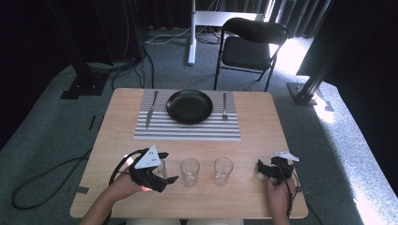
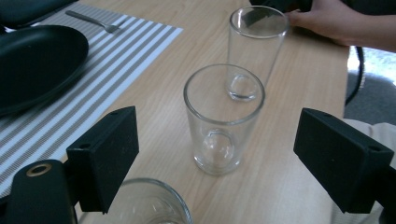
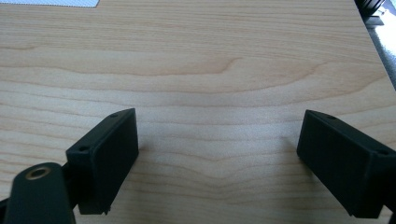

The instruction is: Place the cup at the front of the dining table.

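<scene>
High view: three clear drinking glasses stand in a row near the front edge of the wooden bench (image 1: 253,122), all upright and empty. The left glass (image 1: 161,168) is partly hidden by the left tool (image 1: 162,174), which sits right against it; whether its pads touch the glass I cannot tell from here. The middle glass (image 1: 190,171) and the right glass (image 1: 222,170) stand apart from each other. The right tool (image 1: 264,168) rests on the bench, to the right of that last glass and clear of it. Farther back lies a striped placemat (image 1: 187,131) with an empty black plate (image 1: 189,106), a knife (image 1: 151,108) to its left and a fork (image 1: 224,106) to its right. A black folding chair (image 1: 248,47) stands beyond the bench.

Left gripper view: the left tool's jaws stand apart, with the rim of the nearest glass (image 2: 152,203) low between them, no pad visibly pressing it. Ahead are the middle glass (image 2: 223,120) and, behind it, the far glass (image 2: 256,46), both empty. The plate (image 2: 37,65) and fork (image 2: 91,21) lie on the mat at left. No writing is readable.

Right gripper view: the right tool's jaws are spread wide over bare wood (image 3: 210,70), holding nothing.
</scene>
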`<state>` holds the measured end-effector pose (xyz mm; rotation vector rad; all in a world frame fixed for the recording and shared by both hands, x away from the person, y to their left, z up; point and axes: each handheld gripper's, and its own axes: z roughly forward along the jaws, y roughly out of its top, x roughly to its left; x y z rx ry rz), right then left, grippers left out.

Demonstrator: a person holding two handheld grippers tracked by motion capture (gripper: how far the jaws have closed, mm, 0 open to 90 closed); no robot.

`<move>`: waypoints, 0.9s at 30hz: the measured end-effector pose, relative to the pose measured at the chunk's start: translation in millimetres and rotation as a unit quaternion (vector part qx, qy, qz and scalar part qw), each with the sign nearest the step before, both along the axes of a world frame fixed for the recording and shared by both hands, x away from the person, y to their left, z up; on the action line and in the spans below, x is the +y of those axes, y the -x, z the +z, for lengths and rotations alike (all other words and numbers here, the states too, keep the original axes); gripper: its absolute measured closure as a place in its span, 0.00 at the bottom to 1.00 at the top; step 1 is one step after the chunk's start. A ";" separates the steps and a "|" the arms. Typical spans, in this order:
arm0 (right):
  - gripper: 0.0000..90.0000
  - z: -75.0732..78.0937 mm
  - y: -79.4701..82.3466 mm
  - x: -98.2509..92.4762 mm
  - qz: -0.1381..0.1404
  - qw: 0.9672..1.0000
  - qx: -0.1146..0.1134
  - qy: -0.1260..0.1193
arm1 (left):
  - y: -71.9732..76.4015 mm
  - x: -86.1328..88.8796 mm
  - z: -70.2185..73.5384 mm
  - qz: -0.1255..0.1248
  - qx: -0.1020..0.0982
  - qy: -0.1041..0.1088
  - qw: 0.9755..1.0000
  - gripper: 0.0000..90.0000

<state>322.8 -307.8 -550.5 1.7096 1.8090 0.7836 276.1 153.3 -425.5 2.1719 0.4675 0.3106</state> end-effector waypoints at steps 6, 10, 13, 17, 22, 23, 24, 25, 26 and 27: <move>0.13 0.0 0.0 0.0 0.000 1.000 0.000 0.000 | -5.7 -18.0 1.0 -0.017 0.013 0.001 1.000 0.16; 0.13 0.0 0.0 0.0 0.000 1.000 0.000 0.000 | -9.2 -30.2 -0.9 -0.024 0.014 -0.002 1.000 0.16; 0.13 0.0 -0.2 0.1 -0.001 1.000 0.000 0.000 | -12.0 -37.1 -2.0 -0.026 0.017 -0.003 1.000 0.16; 0.13 0.0 -0.4 0.1 -0.001 1.000 -0.001 0.001 | -14.1 -45.6 -1.3 -0.031 0.019 -0.004 0.999 0.16; 0.13 0.0 -0.3 0.2 -0.001 1.000 -0.001 0.001 | -15.0 -56.7 -1.1 -0.036 0.016 -0.013 0.999 0.16; 0.13 0.0 -0.3 0.2 -0.001 1.000 -0.001 0.001 | -15.0 -58.8 -0.8 -0.035 0.016 -0.014 0.999 0.16; 0.13 0.0 -0.3 0.2 -0.001 1.000 -0.001 0.001 | -15.2 -60.9 -0.5 -0.038 0.018 -0.014 0.999 0.16; 0.13 0.0 -0.3 0.2 -0.001 1.000 0.000 0.001 | -15.1 -63.2 -0.1 -0.041 0.018 -0.014 0.999 0.16; 0.13 0.0 -0.3 0.1 -0.001 1.000 -0.001 0.001 | -15.1 -65.6 0.3 -0.041 0.019 -0.015 0.999 0.16; 0.13 0.0 -0.3 0.2 -0.001 1.000 0.000 0.001 | -15.5 -68.1 0.4 -0.044 0.022 -0.015 0.999 0.16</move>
